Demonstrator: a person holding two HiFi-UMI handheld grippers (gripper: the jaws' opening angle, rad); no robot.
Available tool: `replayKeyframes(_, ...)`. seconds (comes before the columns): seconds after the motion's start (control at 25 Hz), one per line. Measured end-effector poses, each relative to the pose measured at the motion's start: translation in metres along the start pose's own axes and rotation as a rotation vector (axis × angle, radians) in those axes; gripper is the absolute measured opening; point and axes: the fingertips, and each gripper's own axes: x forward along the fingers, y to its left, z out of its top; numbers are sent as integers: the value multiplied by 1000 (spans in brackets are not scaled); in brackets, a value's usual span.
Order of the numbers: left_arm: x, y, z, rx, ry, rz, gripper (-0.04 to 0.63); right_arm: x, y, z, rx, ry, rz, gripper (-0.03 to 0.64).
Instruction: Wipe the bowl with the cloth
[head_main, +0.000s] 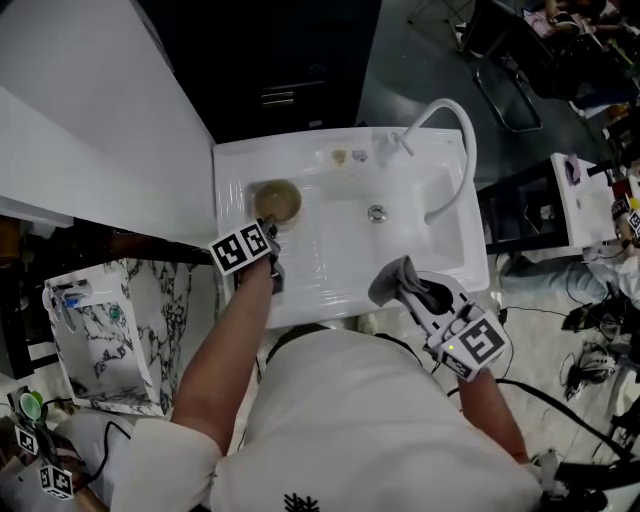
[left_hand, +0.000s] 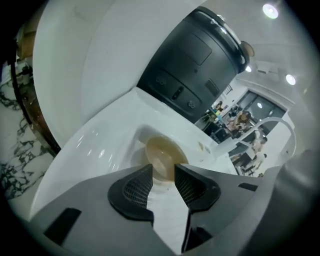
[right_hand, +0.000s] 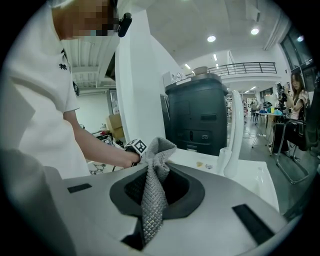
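Cloth in R tool, bowl past L tool

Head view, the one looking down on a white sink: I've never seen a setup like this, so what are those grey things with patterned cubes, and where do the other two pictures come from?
No robot here: a person stands at a white sink with a hand-held gripper in each hand; the patterned cubes are part of those tools. The head view comes from a camera on the person's head; the other two come from cameras riding on each tool, looking along its jaws. A brownish bowl sits in the sink. The left hand-held gripper is open and empty, aimed at the bowl. The right hand-held gripper is shut on a grey cloth.
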Motion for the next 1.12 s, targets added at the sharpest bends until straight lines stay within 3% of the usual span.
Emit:
replayKeyframes(0.2,14,14,-3,-49,-4,64,149,-4,-7,-1,-4,8,9,29)
replayKeyframes(0.44,26,17,-4,-81,2,68,124,-12,-16,-4,-2,24,10,29)
replayKeyframes(0.68,31,20,-9,5,56,107,35,-15,-18,-8,-1,30,18,29)
replayKeyframes(1.12,14,2,-4,78,16,51,11,-15,-19,-9,-12,22,62,29)
